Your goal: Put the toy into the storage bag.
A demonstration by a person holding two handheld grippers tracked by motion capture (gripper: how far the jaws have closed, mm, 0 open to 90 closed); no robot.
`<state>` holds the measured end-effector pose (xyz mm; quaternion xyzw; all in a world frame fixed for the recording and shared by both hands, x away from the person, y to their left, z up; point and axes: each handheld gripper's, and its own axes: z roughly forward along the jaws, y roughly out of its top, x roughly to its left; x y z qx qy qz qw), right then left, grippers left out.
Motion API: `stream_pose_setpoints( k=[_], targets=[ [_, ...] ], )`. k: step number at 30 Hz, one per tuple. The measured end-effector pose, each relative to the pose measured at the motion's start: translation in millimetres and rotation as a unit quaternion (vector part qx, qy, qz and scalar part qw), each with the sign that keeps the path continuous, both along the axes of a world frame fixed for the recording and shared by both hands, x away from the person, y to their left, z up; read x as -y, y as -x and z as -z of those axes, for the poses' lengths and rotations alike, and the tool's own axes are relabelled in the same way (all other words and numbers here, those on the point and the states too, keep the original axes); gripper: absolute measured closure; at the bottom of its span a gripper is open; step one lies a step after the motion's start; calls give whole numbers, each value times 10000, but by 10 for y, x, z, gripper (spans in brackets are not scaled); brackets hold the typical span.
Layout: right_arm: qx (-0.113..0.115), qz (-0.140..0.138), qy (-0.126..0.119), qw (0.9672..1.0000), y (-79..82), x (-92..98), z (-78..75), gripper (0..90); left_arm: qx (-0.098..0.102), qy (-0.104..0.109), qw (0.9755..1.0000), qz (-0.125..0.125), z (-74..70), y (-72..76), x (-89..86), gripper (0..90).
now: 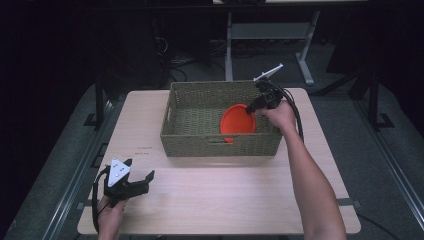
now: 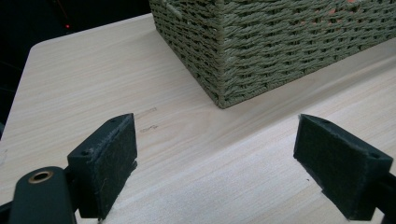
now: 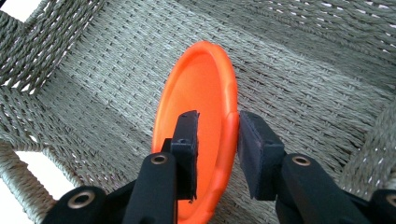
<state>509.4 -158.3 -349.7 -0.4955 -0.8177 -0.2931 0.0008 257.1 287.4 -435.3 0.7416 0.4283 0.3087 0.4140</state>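
An orange plastic disc [image 1: 237, 122] stands on edge inside the green woven basket [image 1: 220, 150], near its right end. My right gripper [image 1: 250, 109] reaches down into the basket at the disc's upper right. In the right gripper view the disc's rim [image 3: 229, 135] runs between the jaws of the right gripper [image 3: 217, 140]: one pad sits inside the dish with a gap to the rim, the other lies close against the outside, so the gripper is open. My left gripper [image 1: 140, 167] rests low over the table's front left, open and holding nothing [image 2: 215, 154].
The basket's near corner [image 2: 261, 46] rises ahead of the left gripper. Bare light wood table [image 1: 225, 195] lies in front of the basket. Table edges drop off to a dark floor, and a desk frame [image 1: 265, 35] stands behind.
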Motion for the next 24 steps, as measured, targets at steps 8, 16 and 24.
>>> stream_pose_setpoints(
  k=[8,16,24],
  targets=[
    [8,19,102,9999,18,20,2,651,4,-18,10000,14,-1,2,5,128],
    [31,-22,16,10000,36,21,-30,643,7,-38,10000,17,-2,2,3,128],
    [30,-140,-48,9999,71,8,-58,590,-1,-35,10000,10,-2,2,4,128]
  ],
)
